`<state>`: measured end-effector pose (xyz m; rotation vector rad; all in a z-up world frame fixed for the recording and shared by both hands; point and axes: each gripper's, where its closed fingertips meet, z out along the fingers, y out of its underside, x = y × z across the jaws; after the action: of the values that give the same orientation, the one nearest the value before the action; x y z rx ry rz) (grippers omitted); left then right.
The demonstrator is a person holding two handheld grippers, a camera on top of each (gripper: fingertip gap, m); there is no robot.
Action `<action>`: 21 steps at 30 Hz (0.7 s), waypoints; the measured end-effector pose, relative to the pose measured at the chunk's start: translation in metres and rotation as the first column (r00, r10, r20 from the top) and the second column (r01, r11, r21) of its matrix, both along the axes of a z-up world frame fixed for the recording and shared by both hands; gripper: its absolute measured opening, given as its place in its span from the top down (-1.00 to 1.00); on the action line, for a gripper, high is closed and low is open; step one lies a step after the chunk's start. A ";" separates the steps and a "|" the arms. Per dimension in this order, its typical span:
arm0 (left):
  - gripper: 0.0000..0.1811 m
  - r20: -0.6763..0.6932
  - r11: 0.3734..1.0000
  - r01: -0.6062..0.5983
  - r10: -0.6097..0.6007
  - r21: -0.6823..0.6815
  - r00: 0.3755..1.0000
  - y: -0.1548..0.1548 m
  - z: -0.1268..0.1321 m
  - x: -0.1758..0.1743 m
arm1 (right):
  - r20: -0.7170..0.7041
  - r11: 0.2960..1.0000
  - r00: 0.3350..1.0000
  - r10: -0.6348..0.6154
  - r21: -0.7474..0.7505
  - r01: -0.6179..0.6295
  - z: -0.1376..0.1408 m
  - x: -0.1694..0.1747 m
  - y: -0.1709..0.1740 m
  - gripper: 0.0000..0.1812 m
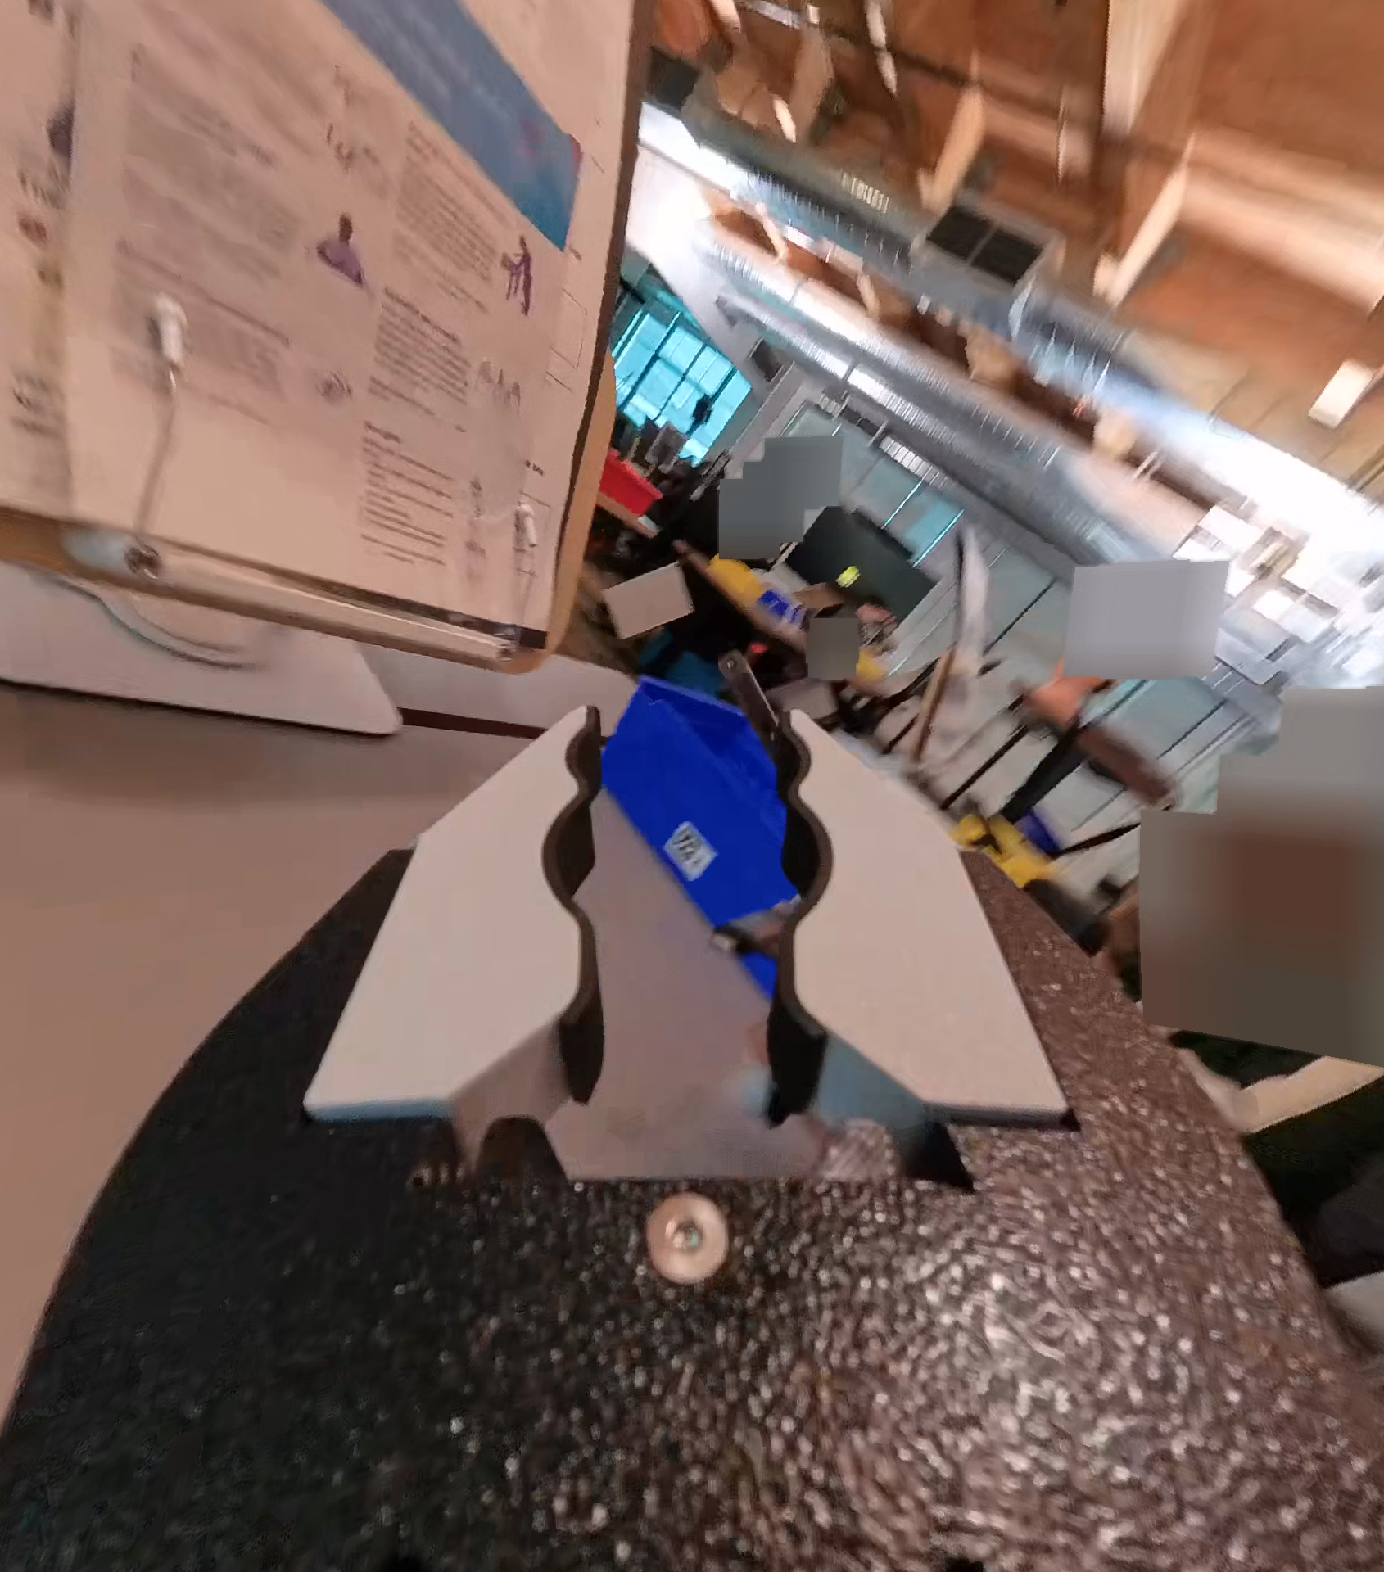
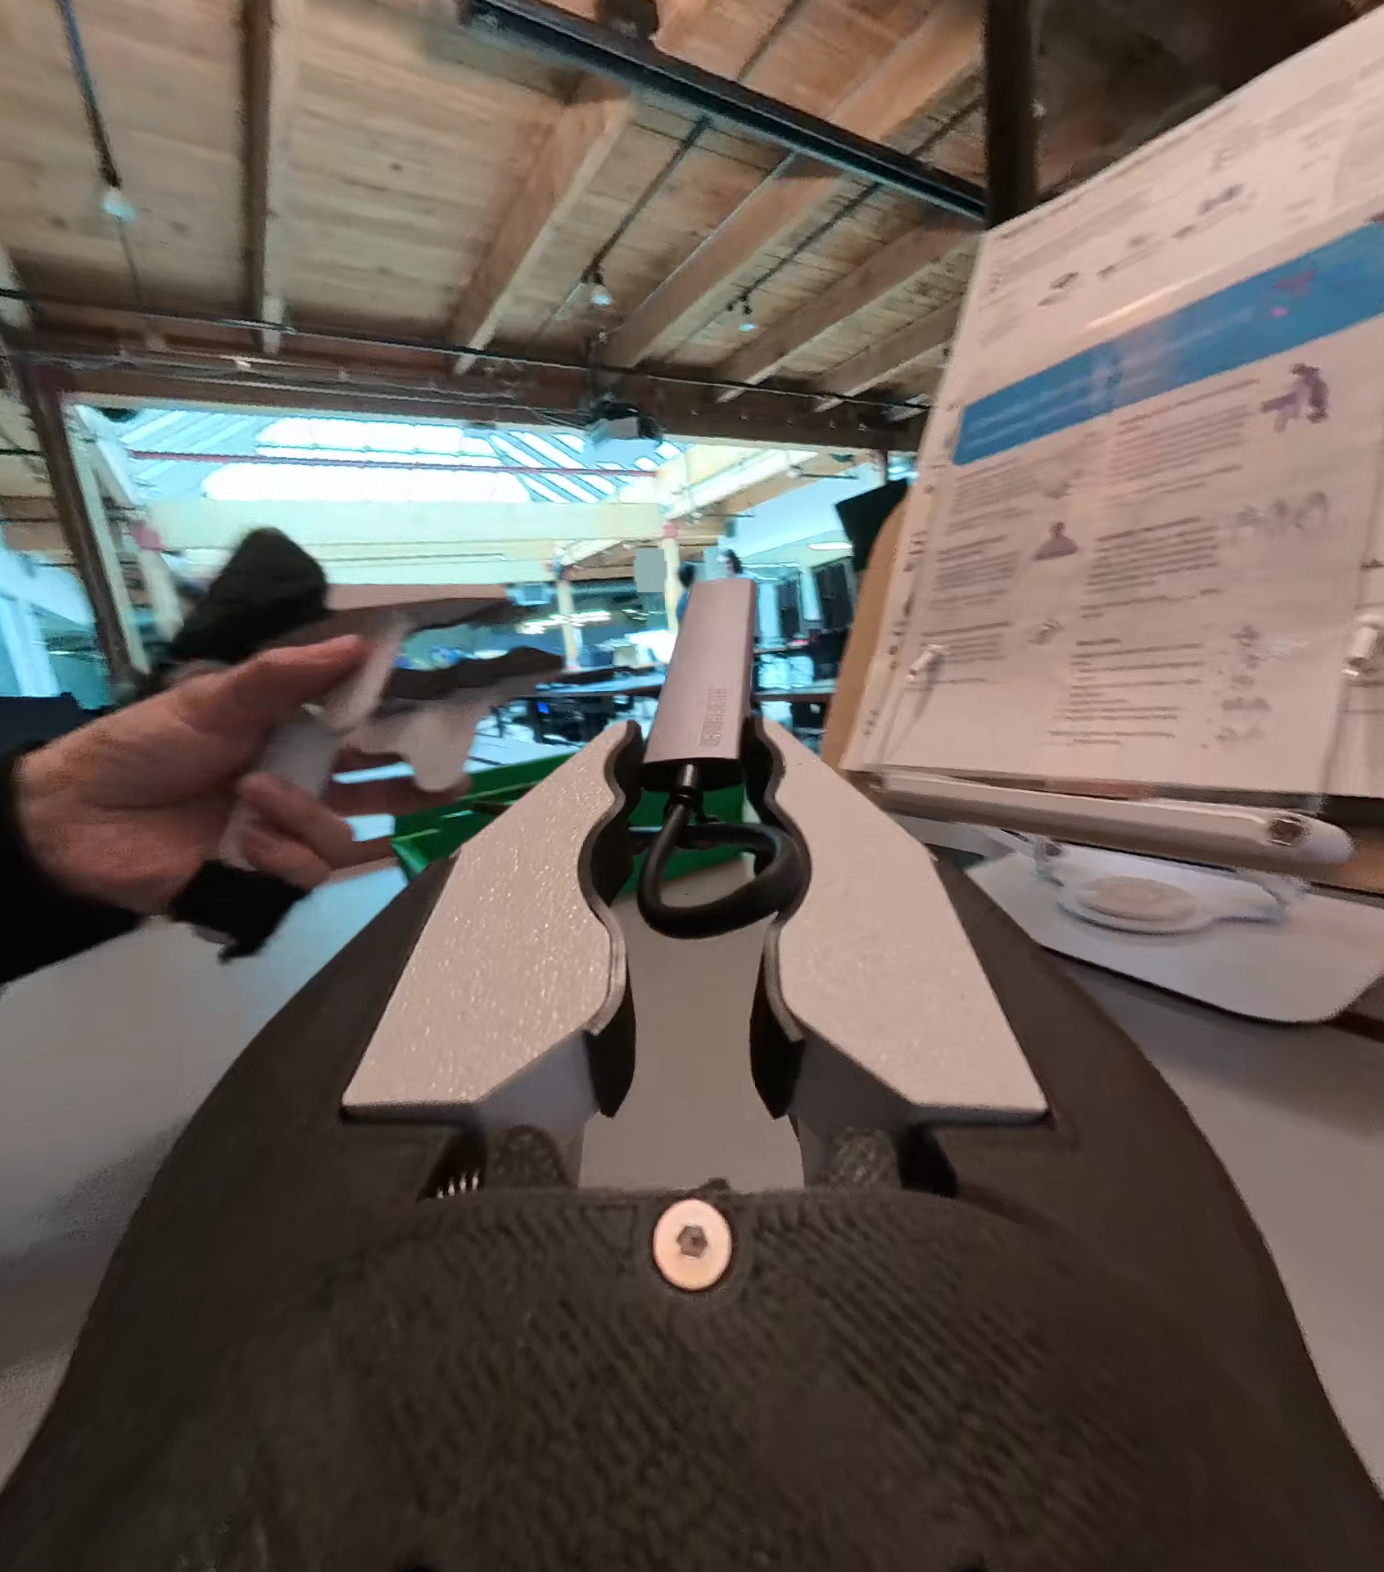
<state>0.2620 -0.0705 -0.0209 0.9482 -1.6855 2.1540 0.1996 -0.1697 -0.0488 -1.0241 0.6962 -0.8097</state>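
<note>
Left claw [image 1: 684, 740] is seen in the left wrist view with its jaws set apart at a moderate width and nothing held between them; through the gap a blue bin [image 1: 693, 817] bearing a small label is seen beyond the tips. A grey tabletop [image 1: 118, 851] lies below and to the left. A printed sheet behind a clear holder [image 1: 263, 323] on a white stand base [image 1: 161, 655] is seen at upper left, tilted by the camera angle. The workshop behind is smeared by motion, and several patches are masked, so little there can be made out.

Right claw [image 2: 693, 736] is shown in the right wrist view closed narrowly on a slim grey metal bar [image 2: 710, 672], which is gripped near its lower end and points up and away. A black swivel hook [image 2: 714, 859] hangs from the bar's end between the fingers. To the left, a hand [image 2: 187, 766] in a dark sleeve is seen holding the other gripper, which is blurred, so its opening cannot be judged here. A green bin [image 2: 501, 817] is partly hidden behind the fingers. The sheet holder [image 2: 1165, 527] stands at right, cut off by the frame edge.
</note>
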 end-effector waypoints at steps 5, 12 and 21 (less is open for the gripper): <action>0.50 0.312 0.944 -0.090 -0.015 0.319 0.950 0.032 -0.014 -0.010 | -0.045 0.971 0.970 -0.237 -0.029 0.236 -0.011 0.010 -0.030 0.74; 0.56 0.488 0.492 -0.399 -0.061 0.774 0.871 0.173 -0.022 0.089 | -0.067 0.952 0.953 -0.296 -0.109 0.287 -0.020 0.017 -0.025 0.74; 0.57 0.207 0.025 -0.207 -0.011 0.978 0.978 0.312 -0.078 0.184 | -0.111 0.955 0.951 -0.287 -0.117 0.274 -0.035 0.023 -0.029 0.74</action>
<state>0.4455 0.2411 -0.0986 1.1115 -3.3894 0.5874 0.2222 -0.1989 -0.0840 -1.0881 0.9331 -1.0413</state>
